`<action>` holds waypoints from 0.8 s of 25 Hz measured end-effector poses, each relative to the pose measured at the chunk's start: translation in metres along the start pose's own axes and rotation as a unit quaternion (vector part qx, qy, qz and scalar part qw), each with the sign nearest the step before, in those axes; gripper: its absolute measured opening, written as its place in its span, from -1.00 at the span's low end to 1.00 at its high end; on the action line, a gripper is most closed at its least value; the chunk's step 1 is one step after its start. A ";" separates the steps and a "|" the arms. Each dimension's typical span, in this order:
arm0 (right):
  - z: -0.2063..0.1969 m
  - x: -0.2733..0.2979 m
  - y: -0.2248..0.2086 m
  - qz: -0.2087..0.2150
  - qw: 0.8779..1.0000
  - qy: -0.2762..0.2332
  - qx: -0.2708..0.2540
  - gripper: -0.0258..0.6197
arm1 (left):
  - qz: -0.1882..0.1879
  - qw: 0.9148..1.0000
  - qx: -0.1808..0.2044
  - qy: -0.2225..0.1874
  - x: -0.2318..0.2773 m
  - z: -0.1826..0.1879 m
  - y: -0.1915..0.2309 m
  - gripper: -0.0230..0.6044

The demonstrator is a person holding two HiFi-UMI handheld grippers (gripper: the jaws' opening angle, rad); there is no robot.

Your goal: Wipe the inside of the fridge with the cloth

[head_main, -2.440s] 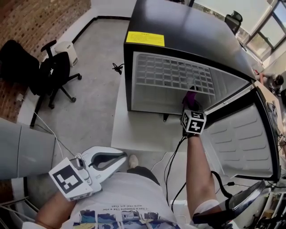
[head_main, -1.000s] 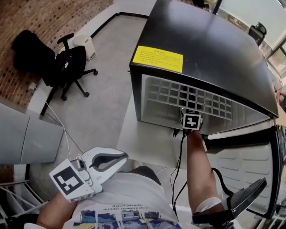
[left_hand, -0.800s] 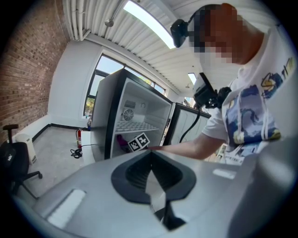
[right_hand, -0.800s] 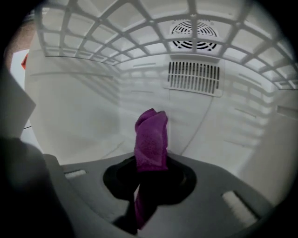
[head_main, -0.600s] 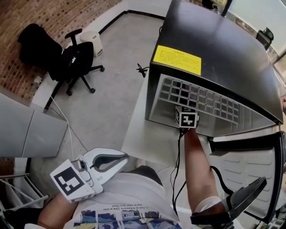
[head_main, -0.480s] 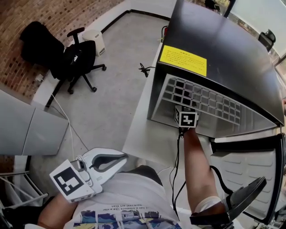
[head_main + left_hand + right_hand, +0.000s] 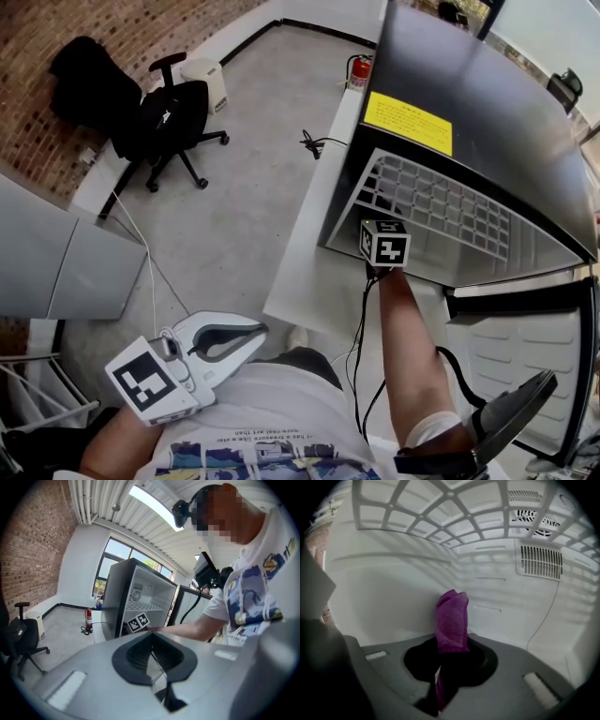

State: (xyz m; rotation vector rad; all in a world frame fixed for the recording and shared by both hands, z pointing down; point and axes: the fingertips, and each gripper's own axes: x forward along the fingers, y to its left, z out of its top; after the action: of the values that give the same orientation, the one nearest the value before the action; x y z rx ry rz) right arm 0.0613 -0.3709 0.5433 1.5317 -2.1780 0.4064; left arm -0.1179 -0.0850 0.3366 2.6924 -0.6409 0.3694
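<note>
Grips the purple cloth (image 7: 452,616) tight in the right gripper (image 7: 451,654), centre frame, inside the fridge (image 7: 487,103) beneath the wire shelf (image 7: 454,508) at top; holds the left gripper (image 7: 255,332) closed and empty, lower left; risks scraping bare jaws on the liner if pressed hard; could snag the shelf.

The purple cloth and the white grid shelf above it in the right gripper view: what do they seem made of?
Purple cloth: probably terry or microfibre, matt; its surface looks nubby and it folds softly. White grid shelf: likely moulded plastic, smooth; thick, flat bars.
</note>
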 end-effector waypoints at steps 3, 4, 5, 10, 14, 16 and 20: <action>0.005 -0.013 -0.004 -0.009 1.000 -0.014 -0.005 -0.75 | -0.003 1.000 0.014 0.004 -0.002 -0.005 0.000 -0.91; 0.005 -0.018 -0.009 -0.015 1.000 -0.018 -0.006 -0.75 | -0.007 1.000 0.016 0.005 -0.002 -0.006 -0.002 -0.91; 0.006 -0.025 -0.014 -0.023 0.999 -0.022 -0.007 -0.75 | -0.012 1.000 0.018 0.004 -0.001 -0.005 -0.004 -0.92; 0.000 -0.062 -0.048 -0.071 0.997 -0.029 -0.011 -0.75 | -0.041 0.999 0.023 0.000 0.006 -0.006 -0.016 -0.92; -0.015 -0.095 -0.085 -0.120 0.993 -0.023 -0.006 -0.75 | -0.068 0.997 0.030 0.005 0.018 -0.004 -0.027 -0.91; -0.024 -0.112 -0.105 -0.148 0.989 -0.019 -0.001 -0.75 | -0.083 0.996 0.033 0.006 0.025 -0.004 -0.032 -0.92; -0.041 -0.139 -0.141 -0.192 0.981 -0.009 0.007 -0.75 | -0.113 0.993 0.024 0.007 0.044 0.003 -0.047 -0.91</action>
State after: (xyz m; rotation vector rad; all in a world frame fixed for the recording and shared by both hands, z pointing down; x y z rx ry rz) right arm 0.2409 -0.2867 0.5047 1.9164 -1.8322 0.2820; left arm -0.0571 -0.0635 0.3358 2.7675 -0.3219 0.3467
